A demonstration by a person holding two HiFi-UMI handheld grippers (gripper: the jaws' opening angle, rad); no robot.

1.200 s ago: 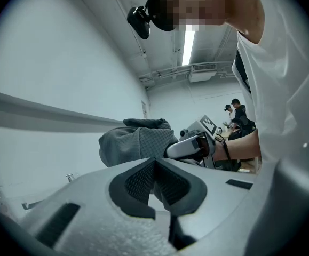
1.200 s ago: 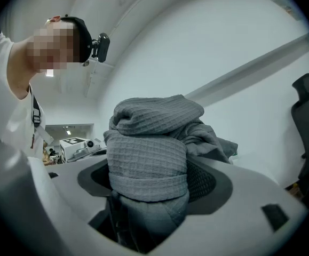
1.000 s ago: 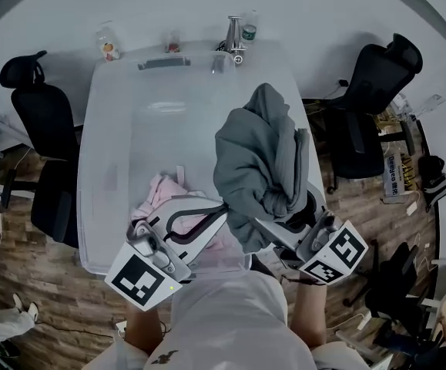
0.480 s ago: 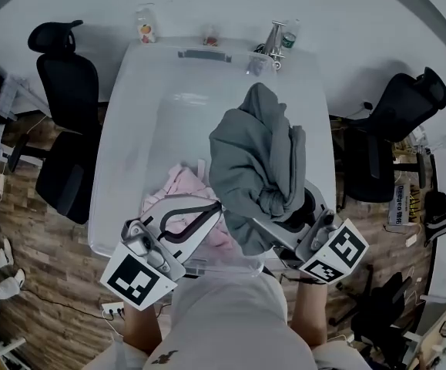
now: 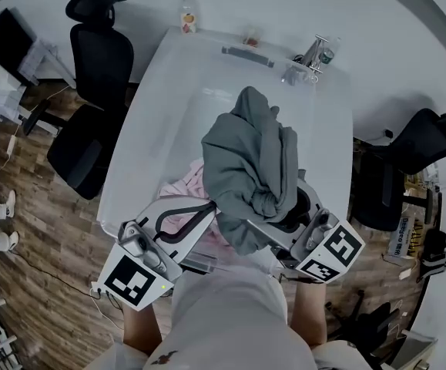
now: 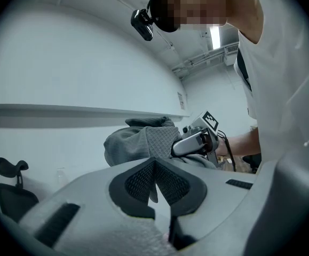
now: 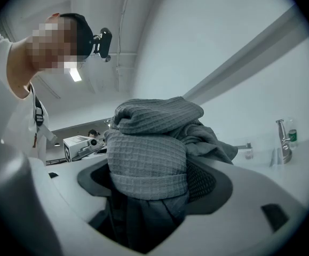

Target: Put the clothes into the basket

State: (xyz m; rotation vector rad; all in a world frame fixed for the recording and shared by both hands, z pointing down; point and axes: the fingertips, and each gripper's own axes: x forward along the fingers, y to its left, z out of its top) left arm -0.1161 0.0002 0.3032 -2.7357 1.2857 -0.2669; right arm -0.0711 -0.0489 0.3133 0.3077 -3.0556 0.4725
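A bundled grey garment (image 5: 249, 160) hangs over the near part of the white table (image 5: 161, 122). My right gripper (image 5: 280, 222) is shut on it, and its waffle-knit folds (image 7: 149, 143) fill the space between the jaws. My left gripper (image 5: 211, 208) is beside the bundle's left edge with its pads (image 6: 143, 177) met at the tips. The grey garment (image 6: 138, 143) lies just beyond them; whether cloth is pinched there I cannot tell. Pink clothes (image 5: 186, 185) lie on the table under the bundle. No basket is in view.
A black office chair (image 5: 92, 99) stands left of the table and another (image 5: 419, 149) to the right. Bottles (image 5: 188, 14) and a metal stand (image 5: 313, 52) sit at the table's far end. Wood floor (image 5: 45, 222) spreads to the left.
Both grippers and the grey garment have swung left together. The table and chairs have slid right in the head view, and more floor shows at the left. The grips look the same.
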